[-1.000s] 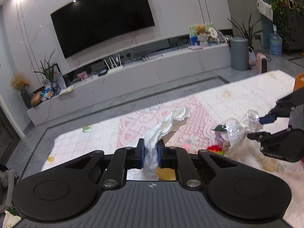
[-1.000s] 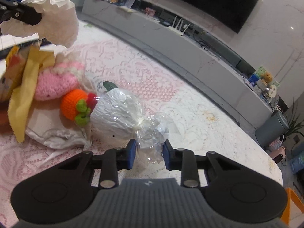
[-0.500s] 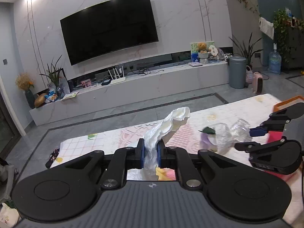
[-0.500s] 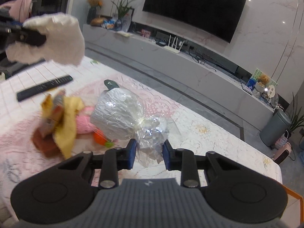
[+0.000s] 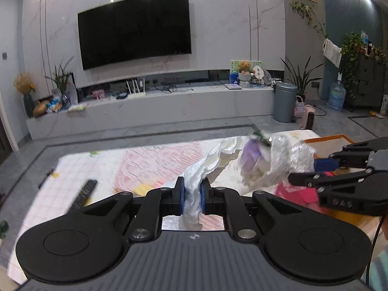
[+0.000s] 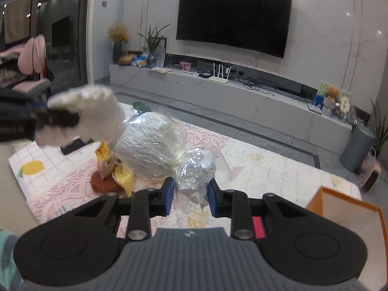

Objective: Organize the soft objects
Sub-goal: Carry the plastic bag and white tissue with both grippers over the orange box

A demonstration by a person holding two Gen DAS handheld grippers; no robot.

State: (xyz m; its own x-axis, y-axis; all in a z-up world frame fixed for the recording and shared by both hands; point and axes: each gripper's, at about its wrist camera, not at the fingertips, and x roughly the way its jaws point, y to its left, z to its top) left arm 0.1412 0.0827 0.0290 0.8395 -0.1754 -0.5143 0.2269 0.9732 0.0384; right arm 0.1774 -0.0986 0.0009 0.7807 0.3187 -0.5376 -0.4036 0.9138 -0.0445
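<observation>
My left gripper is shut on a crumpled white cloth and holds it up above the table; the cloth also shows in the right wrist view. My right gripper is shut on the knotted neck of a clear plastic bag with a soft toy inside, lifted off the table. In the left wrist view the bag hangs just right of the cloth, with the right gripper behind it.
A pile of soft things, yellow, pink and brown, lies on the patterned tablecloth. An orange box stands at the right. A black remote lies at the left. A pink item sits near the box.
Both grippers have risen and swung right toward the orange box, carrying the cloth and the bag. The pile on the table has dropped further below.
</observation>
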